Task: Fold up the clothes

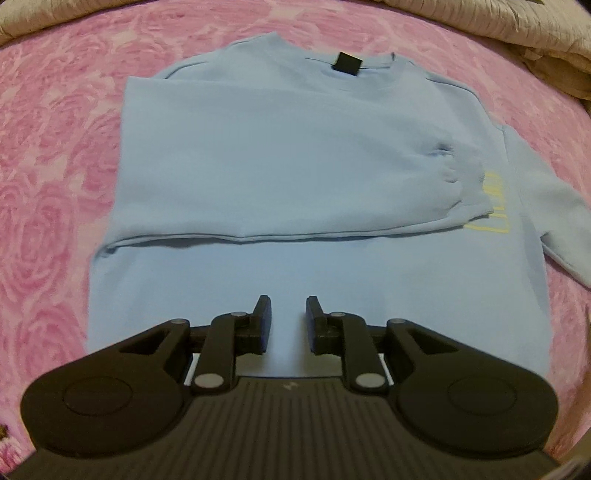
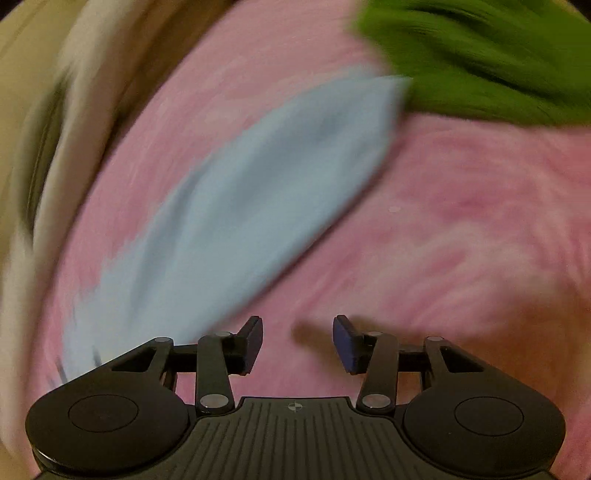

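A light blue sweatshirt [image 1: 280,155] lies flat on the pink rose-patterned bedspread [image 1: 51,177], collar with a black tag [image 1: 348,62] at the far side. One sleeve is folded across the body, its cuff [image 1: 458,177] near yellow print [image 1: 491,206]. The other sleeve [image 1: 546,221] sticks out to the right. My left gripper [image 1: 288,319] is open and empty over the sweatshirt's near hem. In the blurred right wrist view, my right gripper [image 2: 297,341] is open and empty over the bedspread [image 2: 461,229], beside the outstretched blue sleeve [image 2: 251,206].
A green garment [image 2: 487,55] lies at the far right in the right wrist view, touching the sleeve's end. A beige quilt [image 1: 517,33] is bunched along the far edge of the bed, and it shows in the right wrist view [image 2: 44,110] at the left.
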Tool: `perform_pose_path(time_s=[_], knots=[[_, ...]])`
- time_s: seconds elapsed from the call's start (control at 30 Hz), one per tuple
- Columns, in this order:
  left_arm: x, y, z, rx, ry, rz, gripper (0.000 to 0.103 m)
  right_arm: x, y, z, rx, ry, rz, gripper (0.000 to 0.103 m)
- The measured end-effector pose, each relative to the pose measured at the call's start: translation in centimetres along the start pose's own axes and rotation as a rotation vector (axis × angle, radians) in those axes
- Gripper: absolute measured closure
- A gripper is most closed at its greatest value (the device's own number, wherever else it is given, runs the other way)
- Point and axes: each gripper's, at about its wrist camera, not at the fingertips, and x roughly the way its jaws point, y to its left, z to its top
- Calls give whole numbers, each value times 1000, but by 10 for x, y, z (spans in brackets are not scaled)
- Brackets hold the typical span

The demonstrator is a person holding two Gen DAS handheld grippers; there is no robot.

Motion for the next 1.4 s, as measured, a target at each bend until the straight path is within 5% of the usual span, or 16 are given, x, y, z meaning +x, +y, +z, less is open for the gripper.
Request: perform_pose_path(time_s=[0.13, 0.33, 0.37, 0.4, 0.43, 0.57, 0.7, 0.8, 0.97, 1.1, 1.23, 1.4], knots=[[0, -6, 2, -19, -9, 4, 87, 3, -44, 30, 252, -114, 116, 57], [-1, 2, 7, -83, -21, 5, 87, 26, -58, 43, 396, -169, 185, 57], [-2, 5, 6, -92, -25, 5, 87, 29, -56, 45, 407, -172, 184, 62], [-3, 8, 6, -101, -31, 3, 87, 30, -50, 49, 372, -178, 155, 79], [-4, 11, 5, -112, -36, 0, 87, 28, -37, 56, 258, -189, 77, 102], [-11, 28, 0, -163, -57, -21, 87, 9, 86, 27, -478, -322, -125, 102], [-16, 41, -9, -214, -70, -57, 87, -22, 192, -65, -942, -391, 82, 102], [-17, 46, -15, -252, -74, -77, 87, -23, 239, -157, -1234, -251, 206, 101], [-16, 51, -22, -324, -59, -149, 87, 16, 236, -278, -1576, 21, 69, 72], [-8, 42, -24, -327, -54, -220, 83, 20, 183, -267, -1531, 145, 7, 66], [14, 14, -20, -337, -21, -368, 82, 14, 143, -206, -1366, 174, -104, 64], [45, -25, -4, -391, -47, -467, 72, 4, 103, -124, -972, 138, -214, 63]])
